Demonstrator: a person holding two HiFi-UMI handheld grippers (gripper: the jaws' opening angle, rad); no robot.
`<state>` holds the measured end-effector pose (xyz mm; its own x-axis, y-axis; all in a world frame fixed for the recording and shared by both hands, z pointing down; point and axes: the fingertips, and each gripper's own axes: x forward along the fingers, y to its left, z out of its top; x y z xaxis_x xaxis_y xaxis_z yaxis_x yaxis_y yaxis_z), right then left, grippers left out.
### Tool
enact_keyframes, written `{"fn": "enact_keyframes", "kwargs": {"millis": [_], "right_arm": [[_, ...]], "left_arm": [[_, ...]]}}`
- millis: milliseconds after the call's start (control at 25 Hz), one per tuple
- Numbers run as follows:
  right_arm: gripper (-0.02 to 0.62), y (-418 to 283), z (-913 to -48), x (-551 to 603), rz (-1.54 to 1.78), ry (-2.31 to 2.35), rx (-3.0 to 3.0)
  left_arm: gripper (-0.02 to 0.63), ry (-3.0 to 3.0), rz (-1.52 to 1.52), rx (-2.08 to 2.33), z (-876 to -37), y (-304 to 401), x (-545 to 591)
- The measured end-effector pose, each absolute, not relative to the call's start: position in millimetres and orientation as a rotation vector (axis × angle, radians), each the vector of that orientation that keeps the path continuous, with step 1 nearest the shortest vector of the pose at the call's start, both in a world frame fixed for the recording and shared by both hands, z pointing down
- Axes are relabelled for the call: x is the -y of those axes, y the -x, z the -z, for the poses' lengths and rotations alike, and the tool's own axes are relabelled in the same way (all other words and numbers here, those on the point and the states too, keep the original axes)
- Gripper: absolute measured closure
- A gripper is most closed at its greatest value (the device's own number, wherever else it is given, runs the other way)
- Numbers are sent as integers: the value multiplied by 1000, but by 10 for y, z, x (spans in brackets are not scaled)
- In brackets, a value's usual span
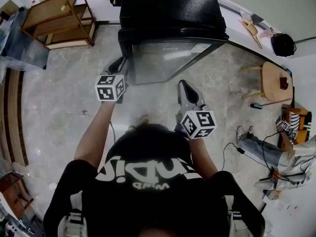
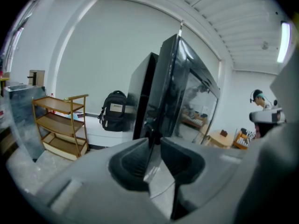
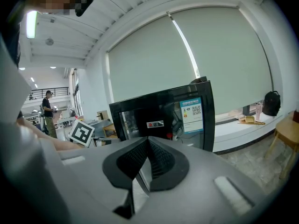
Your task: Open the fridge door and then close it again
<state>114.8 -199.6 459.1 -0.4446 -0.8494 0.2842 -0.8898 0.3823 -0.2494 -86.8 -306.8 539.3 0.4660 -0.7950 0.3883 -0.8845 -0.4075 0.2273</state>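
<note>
Your left gripper (image 2: 154, 143) has its jaws drawn narrow on the free edge of the fridge door (image 2: 184, 97), which stands ajar and rises straight up from between them. Your right gripper (image 3: 148, 141) has its jaws pressed together with nothing between them, and the door's glass face is just beyond. Left of the left jaws stand a wooden shelf (image 2: 58, 125) and a black backpack (image 2: 114, 110). A wooden stool (image 3: 286, 136) sits off to the right of the right jaws.

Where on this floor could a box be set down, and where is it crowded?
Free: the stone floor between the wooden three-tier shelf rack and the black glass-door fridge; also between fridge and round wooden stool. Crowded: lower right, with black cables and a seated person's legs.
</note>
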Motion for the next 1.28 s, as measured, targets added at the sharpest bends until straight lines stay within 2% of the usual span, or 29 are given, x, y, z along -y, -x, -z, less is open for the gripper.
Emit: {"fn": "enact_keyframes", "kwargs": {"millis": [1280], "right_arm": [[597, -1543, -4618, 2080, -579, -1660, 2482]], "left_arm": [[535, -2273, -282, 1475, -5362, 910, 3379]]}}
